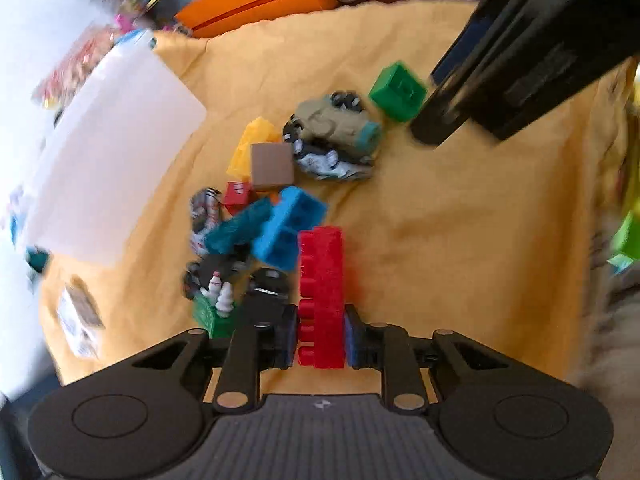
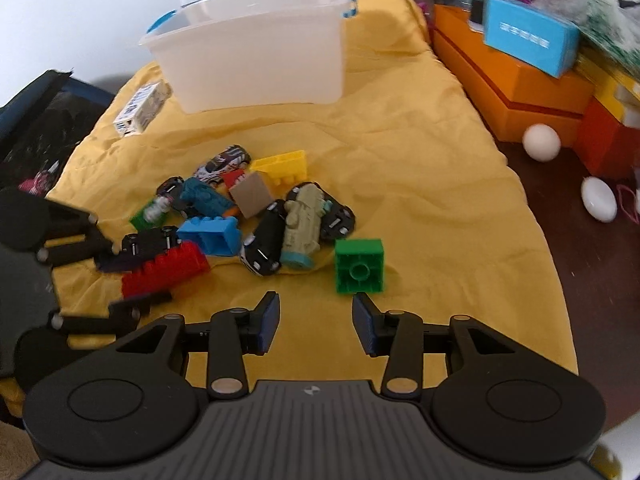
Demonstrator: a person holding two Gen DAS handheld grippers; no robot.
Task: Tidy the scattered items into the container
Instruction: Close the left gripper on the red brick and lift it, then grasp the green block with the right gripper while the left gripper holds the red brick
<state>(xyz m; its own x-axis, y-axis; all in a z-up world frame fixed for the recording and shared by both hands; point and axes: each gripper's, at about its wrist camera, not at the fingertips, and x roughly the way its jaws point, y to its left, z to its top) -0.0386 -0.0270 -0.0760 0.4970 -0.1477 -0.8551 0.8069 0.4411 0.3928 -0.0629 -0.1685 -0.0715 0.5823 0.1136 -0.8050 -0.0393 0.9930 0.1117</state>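
**Red brick gripped, green block next: where we could slip**

Here our left gripper (image 1: 321, 334) has its pads pressed on both sides of the long red brick (image 1: 322, 280), clamped near one end, so most of the brick juts out ahead of the fingers. We judge that the chief hazard: held so far off its middle, the brick may pivot or slide out when we lift and swing it toward the white plastic bin (image 2: 256, 60), which stands at the far edge of the yellow cloth (image 2: 420, 168), well apart from the pile.

The brick's far end lies just beside the blue brick (image 1: 290, 228) and a black toy car (image 2: 150, 242); a careless lift could drag them along or scatter the heap further.

Our right gripper (image 2: 316, 326) hangs with its jaws apart and nothing between them, just short of the green block (image 2: 360, 266). That block sits alone on loose, wrinkled cloth, so a pad touching it early could shove it away instead of catching it. The tan toy vehicle (image 2: 304, 224) and another black car (image 2: 264, 244) lie near its left side, and a wide approach may knock them.

With both grippers working near each other, we also risk a collision between them.
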